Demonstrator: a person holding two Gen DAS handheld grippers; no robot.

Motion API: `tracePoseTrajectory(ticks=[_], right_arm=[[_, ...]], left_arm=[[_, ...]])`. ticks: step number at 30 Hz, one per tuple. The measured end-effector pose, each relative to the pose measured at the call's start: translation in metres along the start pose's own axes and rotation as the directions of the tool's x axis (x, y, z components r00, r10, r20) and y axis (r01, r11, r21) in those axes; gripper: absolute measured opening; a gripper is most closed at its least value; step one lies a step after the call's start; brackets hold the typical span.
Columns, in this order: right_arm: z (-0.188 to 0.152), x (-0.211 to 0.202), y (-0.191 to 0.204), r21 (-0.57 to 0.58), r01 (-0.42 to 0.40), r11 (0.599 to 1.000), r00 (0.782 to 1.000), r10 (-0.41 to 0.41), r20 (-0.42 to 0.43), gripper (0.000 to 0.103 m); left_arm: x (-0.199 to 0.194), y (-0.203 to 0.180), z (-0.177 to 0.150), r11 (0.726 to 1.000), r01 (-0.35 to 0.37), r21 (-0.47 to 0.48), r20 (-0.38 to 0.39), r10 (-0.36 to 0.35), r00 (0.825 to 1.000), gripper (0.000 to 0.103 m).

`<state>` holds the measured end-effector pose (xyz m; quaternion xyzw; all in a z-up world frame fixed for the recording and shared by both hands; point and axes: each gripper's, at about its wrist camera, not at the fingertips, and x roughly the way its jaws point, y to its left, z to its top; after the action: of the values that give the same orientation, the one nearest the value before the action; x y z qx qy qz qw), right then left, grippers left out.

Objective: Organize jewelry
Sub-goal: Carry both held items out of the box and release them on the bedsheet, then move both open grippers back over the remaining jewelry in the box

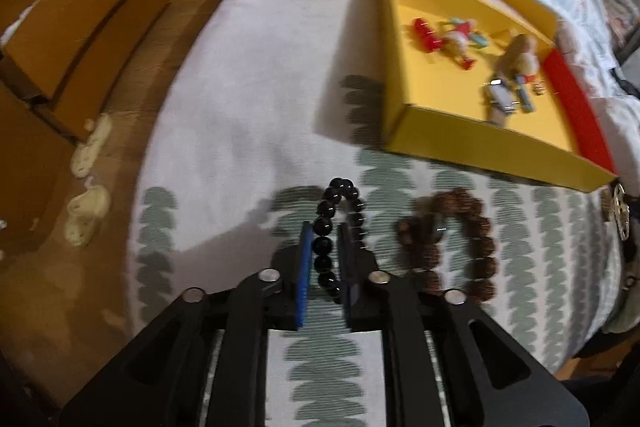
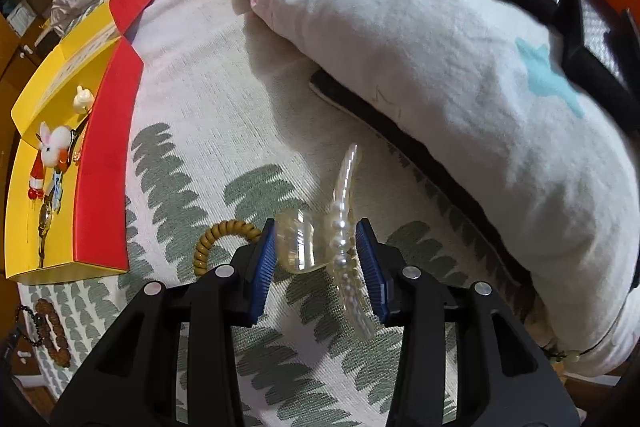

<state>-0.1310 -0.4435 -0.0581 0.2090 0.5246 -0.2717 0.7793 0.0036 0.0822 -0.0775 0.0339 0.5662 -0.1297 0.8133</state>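
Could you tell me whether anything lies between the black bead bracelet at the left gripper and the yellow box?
Nothing visible does. From the black bead bracelet, between the left gripper pads, only bare patterned bedspread stretches to the yellow box. The brown bead bracelet lies beside it, off that line.

A bed (image 1: 248, 75) carries everything, under a pale sheet printed with rows of grey-green leaf shapes. In the left wrist view, near the front edge, a black bead bracelet (image 1: 338, 227) lies on the sheet, and a brown bead bracelet (image 1: 452, 243) lies just right of it. Farther back and to the right rests an open yellow box (image 1: 472, 135) with one red side. In the right wrist view a coiled mustard hair tie (image 2: 216, 239) lies on the sheet right of that box, and a rumpled white quilt (image 2: 420, 39) is heaped along the far right.
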Motion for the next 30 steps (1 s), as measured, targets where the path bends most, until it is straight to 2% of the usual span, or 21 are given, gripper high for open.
tracePoseTrajectory(ticks=[3,5,6,8,11,15,17,20,23,27,30], right_arm=[[0.002,-0.008,0.007,-0.011,-0.011,1.0,1.0,0.011,0.02,0.043],[0.003,-0.016,0.015,-0.021,-0.011,1.0,0.999,0.012,0.043,0.043],[0.003,-0.019,0.019,-0.028,-0.009,1.0,0.998,0.01,0.056,0.043],[0.002,-0.028,0.03,-0.044,-0.006,0.999,0.997,0.009,0.082,0.043],[0.0,-0.042,0.049,-0.08,-0.048,0.996,0.989,0.059,0.135,0.043],[-0.003,-0.056,0.085,-0.158,-0.138,0.978,0.971,0.165,0.173,0.043],[-0.004,-0.062,0.105,-0.198,-0.208,0.958,0.952,0.245,0.183,0.043],[-0.002,-0.065,0.13,-0.238,-0.279,0.93,0.933,0.321,0.162,0.043],[-0.002,-0.064,0.152,-0.253,-0.344,0.904,0.914,0.385,0.131,0.043],[0.003,-0.056,0.177,-0.261,-0.398,0.879,0.897,0.433,0.09,0.043],[0.005,-0.048,0.188,-0.262,-0.411,0.873,0.894,0.442,0.073,0.043]], left_arm=[[-0.005,0.005,0.0,1.0,-0.031,-0.006,0.002,0.031,1.0,0.036],[-0.013,0.004,0.002,1.0,-0.029,-0.013,0.02,0.029,0.999,0.055],[-0.018,0.004,0.002,0.999,-0.028,-0.015,0.035,0.029,0.999,0.059],[-0.029,0.0,0.003,0.999,-0.037,-0.006,0.064,0.038,0.997,0.06],[-0.039,-0.01,0.009,1.0,-0.016,0.004,0.09,0.016,0.996,0.062],[-0.044,-0.03,0.024,0.998,0.044,0.044,0.103,-0.049,0.993,0.064],[-0.047,-0.045,0.031,0.997,0.05,0.067,0.104,-0.057,0.993,0.071],[-0.049,-0.065,0.047,0.994,0.067,0.084,0.124,-0.077,0.989,0.081],[-0.042,-0.077,0.069,0.991,0.107,0.075,0.132,-0.116,0.984,0.082],[-0.019,-0.083,0.103,0.98,0.197,-0.01,0.093,-0.195,0.976,0.083],[-0.002,-0.094,0.122,0.98,0.196,-0.027,0.075,-0.194,0.978,0.083]])
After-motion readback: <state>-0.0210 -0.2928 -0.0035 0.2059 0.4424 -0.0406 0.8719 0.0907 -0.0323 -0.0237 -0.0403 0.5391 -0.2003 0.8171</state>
